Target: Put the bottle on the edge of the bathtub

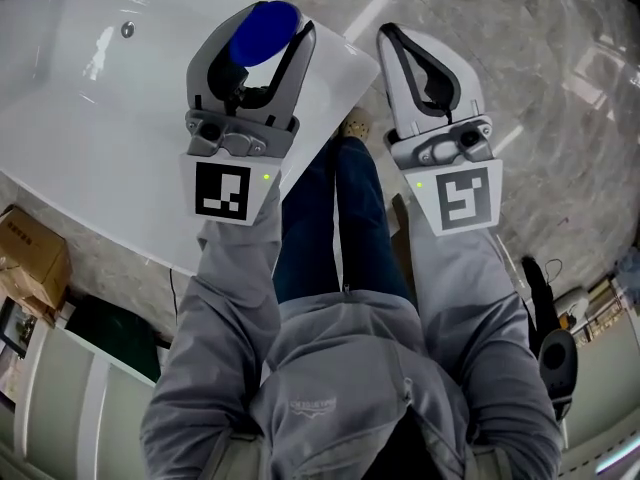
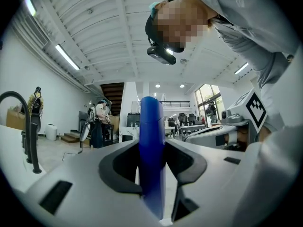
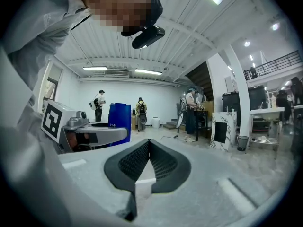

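Left gripper (image 1: 277,20), in the head view, is clamping the blue bottle (image 1: 262,33) between its jaws at 11 o'clock. It is hanging over the white bathtub (image 1: 80,128), which is filling the upper left. My right gripper (image 1: 390,34) is hanging at 1 o'clock with its jaws pressed together on nothing, over the marble floor (image 1: 570,58). My legs (image 1: 340,228) are standing between the two grippers, and a cardboard box (image 1: 30,258) is sitting at 9 o'clock beside the tub.

Through the left gripper view, the bottle (image 2: 151,150) is standing upright in the jaws and blocking the centre. A black faucet (image 2: 21,126) is arching at 9 o'clock, and the right gripper (image 2: 227,129) is showing at 3 o'clock. People (image 2: 100,122) are standing far back.

Through the right gripper view, my ribbed pads (image 3: 161,161) are touching at the tips. The bottle (image 3: 119,119) is showing at 10 o'clock, and more people (image 3: 191,112) are standing behind.
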Demonstrator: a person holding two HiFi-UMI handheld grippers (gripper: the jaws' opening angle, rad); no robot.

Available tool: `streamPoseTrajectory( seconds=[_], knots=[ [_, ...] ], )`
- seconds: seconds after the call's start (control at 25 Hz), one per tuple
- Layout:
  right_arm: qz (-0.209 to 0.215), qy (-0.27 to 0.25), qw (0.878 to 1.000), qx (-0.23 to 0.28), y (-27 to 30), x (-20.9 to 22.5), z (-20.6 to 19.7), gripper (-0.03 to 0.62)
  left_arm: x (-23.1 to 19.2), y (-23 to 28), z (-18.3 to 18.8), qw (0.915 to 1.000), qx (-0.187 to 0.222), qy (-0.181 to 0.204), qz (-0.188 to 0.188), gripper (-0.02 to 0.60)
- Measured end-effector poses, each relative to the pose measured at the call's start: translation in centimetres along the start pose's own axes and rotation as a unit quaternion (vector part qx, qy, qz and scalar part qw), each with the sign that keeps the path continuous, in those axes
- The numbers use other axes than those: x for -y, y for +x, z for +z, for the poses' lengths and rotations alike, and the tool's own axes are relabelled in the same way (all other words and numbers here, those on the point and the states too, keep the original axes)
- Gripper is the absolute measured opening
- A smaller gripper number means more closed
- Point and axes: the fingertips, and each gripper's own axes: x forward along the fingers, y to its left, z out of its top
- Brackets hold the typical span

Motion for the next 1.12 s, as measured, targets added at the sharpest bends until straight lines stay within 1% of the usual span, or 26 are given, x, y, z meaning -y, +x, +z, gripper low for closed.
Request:
streamPoseTrajectory(
  seconds=[0.16,0.28,0.4,0.8,1.0,1.12],
  knots=[
    [-0.003,0.008,1.0,-0.007,0.4,0.4,-1.3,0.003,0.0,0.5,-1.6,1.0,-0.004,0.001,-0.005,0.155],
    [-0.007,0.014,1.0,-0.014,0.7,0.5,-2.0,0.003,-0.3,0.7,-3.3,0.9997,-0.023,-0.005,0.001,0.155],
    [-0.01,0.021,1.0,-0.02,0.8,0.5,-2.7,0.003,-0.5,0.6,-4.6,0.9994,-0.032,-0.012,0.004,0.155],
    [-0.009,0.029,0.999,-0.037,0.5,-0.4,-3.9,0.003,-0.3,0.0,-6.1,0.9997,-0.022,-0.013,0.003,0.155],
    [-0.002,0.032,0.999,-0.038,0.9,-1.1,-4.0,0.003,0.0,-0.5,-8.4,0.999,-0.041,-0.015,-0.005,0.155],
    [0.001,0.031,0.999,-0.039,1.2,-1.5,-3.7,0.003,0.2,-1.0,-8.6,0.9991,-0.038,-0.018,-0.011,0.155]
  ],
)
